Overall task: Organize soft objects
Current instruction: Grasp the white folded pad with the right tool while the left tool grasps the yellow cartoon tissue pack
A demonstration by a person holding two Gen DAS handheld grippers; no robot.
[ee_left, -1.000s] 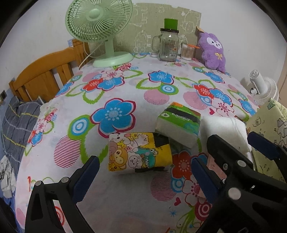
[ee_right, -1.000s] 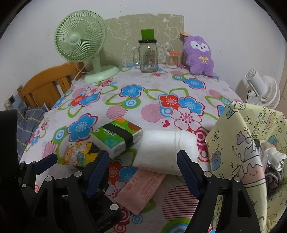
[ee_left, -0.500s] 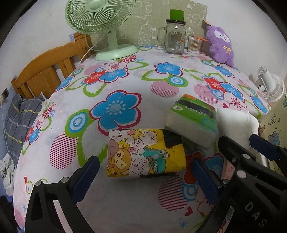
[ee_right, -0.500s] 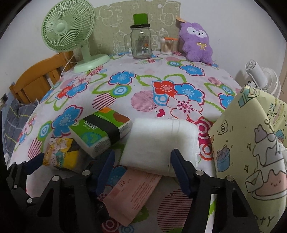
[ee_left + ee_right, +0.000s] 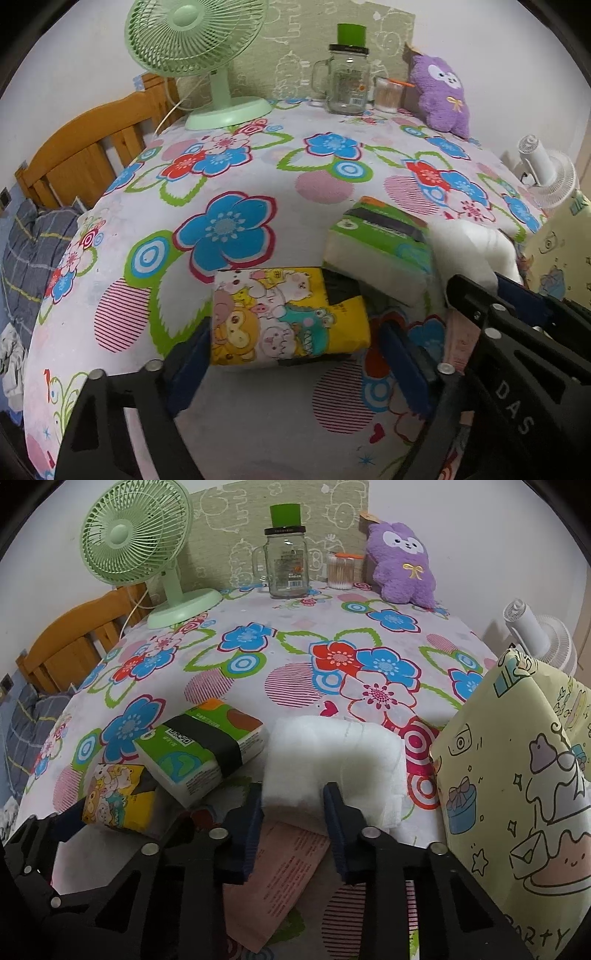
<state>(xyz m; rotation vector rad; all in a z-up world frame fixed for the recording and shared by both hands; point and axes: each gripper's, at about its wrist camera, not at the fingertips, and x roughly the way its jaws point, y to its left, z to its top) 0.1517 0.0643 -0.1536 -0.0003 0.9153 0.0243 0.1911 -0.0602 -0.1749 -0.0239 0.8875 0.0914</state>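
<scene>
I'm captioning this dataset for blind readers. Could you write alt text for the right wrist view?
The right gripper is closing on the near edge of a white padded pack, which dents between its fingers, on a flower-print tablecloth. A green tissue pack lies to the pack's left, a pink packet beneath it, and a yellow gift bag stands to its right.

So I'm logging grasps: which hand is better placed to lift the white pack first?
Right: the right gripper fingers are closing on the white pack, denting it.
</scene>
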